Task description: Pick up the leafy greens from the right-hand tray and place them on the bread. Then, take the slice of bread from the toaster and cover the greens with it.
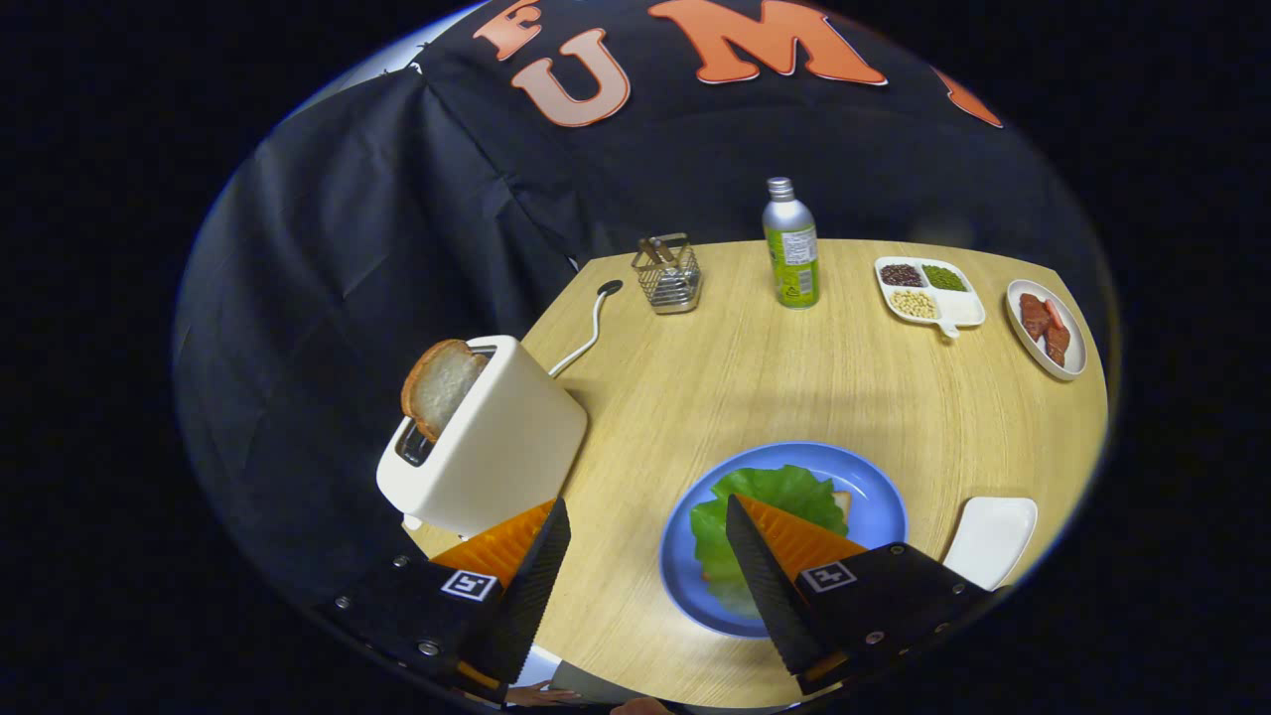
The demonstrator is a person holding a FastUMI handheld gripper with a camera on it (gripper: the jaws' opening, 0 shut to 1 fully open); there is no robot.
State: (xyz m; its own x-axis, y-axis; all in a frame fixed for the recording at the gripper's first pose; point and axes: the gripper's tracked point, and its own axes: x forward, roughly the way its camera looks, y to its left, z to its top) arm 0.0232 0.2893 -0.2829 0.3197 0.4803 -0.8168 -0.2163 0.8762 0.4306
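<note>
The tool (647,516) hangs wide open and empty above the worktop (794,377), with the leafy greens (770,497) lying on the bread on the blue plate (879,506) by its right finger and the bread slice (437,382) standing in the toaster (496,447) ahead of its left finger.

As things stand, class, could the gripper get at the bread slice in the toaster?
Probably yes. The gripper is open and holds nothing, and the bread slice stands clear above the toaster slot, just ahead of the left finger.
</note>
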